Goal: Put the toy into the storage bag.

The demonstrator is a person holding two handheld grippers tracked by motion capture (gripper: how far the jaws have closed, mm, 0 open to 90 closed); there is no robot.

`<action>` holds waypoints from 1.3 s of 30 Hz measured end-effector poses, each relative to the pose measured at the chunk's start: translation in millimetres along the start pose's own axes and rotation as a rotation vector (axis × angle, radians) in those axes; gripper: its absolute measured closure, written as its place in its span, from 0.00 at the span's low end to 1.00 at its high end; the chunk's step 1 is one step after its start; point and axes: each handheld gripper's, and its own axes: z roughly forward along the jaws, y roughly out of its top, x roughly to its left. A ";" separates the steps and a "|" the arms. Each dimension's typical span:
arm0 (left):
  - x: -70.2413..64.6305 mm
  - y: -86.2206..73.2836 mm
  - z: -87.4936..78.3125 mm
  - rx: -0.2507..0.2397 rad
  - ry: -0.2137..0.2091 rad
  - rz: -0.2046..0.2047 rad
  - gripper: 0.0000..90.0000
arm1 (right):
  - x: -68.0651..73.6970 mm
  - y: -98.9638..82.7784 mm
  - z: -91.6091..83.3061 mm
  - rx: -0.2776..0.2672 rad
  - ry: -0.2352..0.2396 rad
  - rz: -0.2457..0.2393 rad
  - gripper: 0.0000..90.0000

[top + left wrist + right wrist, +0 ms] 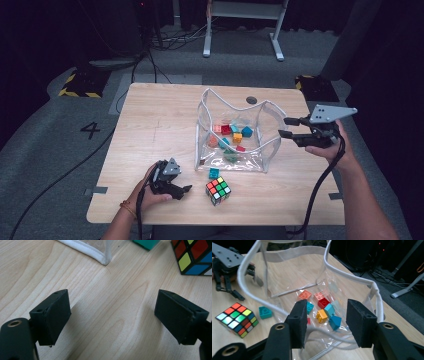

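A clear plastic bag with a white rim (227, 102) stands open on the wooden table (160, 125), with several coloured bricks (231, 135) inside. A teal brick (214, 173) lies just outside its front wall. Next to that brick sits a Rubik's cube (218, 190). My left gripper (183, 193) rests low on the table left of the cube, open, with bare wood between its jaws (112, 315). My right gripper (283, 127) hovers at the bag's right side, pointing toward it. It is open, and past its jaws (325, 320) I see the rim (352, 277) and the bricks (323, 311).
A dark cable hole (251, 100) sits in the table behind the bag. Bare wood spreads across the table's left half. Beyond the table lie floor cables (170, 40) and the white legs of a stand (277, 50). A cable trails from each gripper off the front edge.
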 end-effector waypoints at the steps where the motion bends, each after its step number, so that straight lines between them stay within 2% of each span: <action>1: 0.0 0.0 -0.1 0.001 0.001 0.000 0.15 | 3.0 -2.5 -2.5 -0.012 0.005 0.007 0.58; 7: 0.0 0.0 0.0 0.000 0.000 0.000 0.15 | 20.2 -17.8 -11.8 -0.068 0.013 0.024 0.58; 8: 0.0 0.0 0.0 0.000 0.000 0.000 0.15 | 23.5 -22.8 -13.7 -0.082 0.030 0.039 0.58; 11: 0.0 0.0 0.0 0.000 0.000 0.000 0.15 | 32.0 -29.8 -13.0 -0.082 0.023 0.030 0.58; 16: 0.0 0.0 0.0 0.000 0.000 0.000 0.15 | 46.8 -43.2 -5.7 -0.081 0.063 0.043 0.57; 17: 0.0 0.0 0.0 0.001 0.000 0.000 0.15 | 49.1 -45.6 -2.9 -0.081 0.066 0.022 0.57; 18: 0.1 0.0 -0.1 0.002 0.001 0.001 0.15 | 51.6 -47.9 0.0 -0.078 0.081 0.023 0.57; 19: 0.0 0.0 -0.1 0.001 0.000 0.001 0.15 | 54.6 -51.0 5.0 -0.086 0.125 0.052 0.57; 20: 0.0 0.0 0.0 0.001 0.000 0.000 0.15 | 58.6 -54.6 12.6 -0.075 0.167 0.054 0.56; 22: 0.0 0.0 0.0 0.001 0.000 0.001 0.15 | 65.4 -58.8 23.1 -0.049 0.176 0.034 0.57; 25: 0.0 0.0 0.0 0.001 0.000 0.000 0.15 | 77.4 -69.0 50.2 0.005 0.218 0.029 0.57; 27: 0.0 0.0 -0.1 0.001 0.001 0.001 0.15 | 84.5 -74.1 66.8 0.042 0.221 0.025 0.58; 30: 0.0 0.0 0.0 0.000 0.000 0.000 0.15 | 94.8 -79.3 91.4 0.064 0.253 0.027 0.60; 31: -0.1 0.0 0.0 0.000 0.000 0.000 0.15 | 96.9 -80.3 99.3 0.066 0.253 0.030 0.61; 32: -0.1 0.0 0.0 0.000 0.000 0.000 0.15 | 99.6 -80.8 105.4 0.100 0.240 0.050 0.61; 34: -0.1 0.0 0.0 0.000 0.000 0.000 0.15 | 102.1 -82.1 120.3 0.101 0.223 0.041 0.62; 39: 0.0 0.0 0.0 0.000 0.000 0.000 0.15 | 107.0 -81.9 145.6 0.115 0.228 0.026 0.62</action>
